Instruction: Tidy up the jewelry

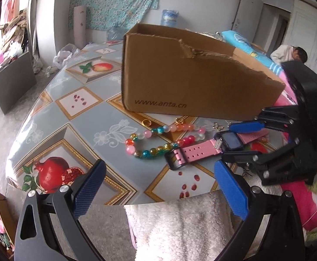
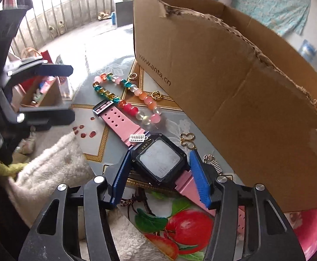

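Note:
A pink-strapped watch [image 2: 160, 161] with a black square face lies on the table in front of the cardboard box [image 2: 223, 76]. My right gripper [image 2: 159, 155] has a blue pad against each side of the watch case; the left wrist view shows it [image 1: 234, 141] at the right. A bracelet of coloured beads [image 1: 158, 141] curls just left of the strap. Two gold rings [image 1: 145, 122] lie by the box's foot. A gold clasp [image 2: 187, 140] and a small silver charm [image 2: 137, 138] lie close to the watch. Over the table's near edge, my left gripper [image 1: 158, 187] stands open and empty.
The tall, torn-edged box [image 1: 191, 76] blocks the far side. The table [image 1: 82, 117] has a glossy fruit-print cover, and its rounded edge drops off at the left. A white fluffy cloth [image 1: 180, 228] hangs at the near edge. A person [image 1: 289, 54] sits behind the box.

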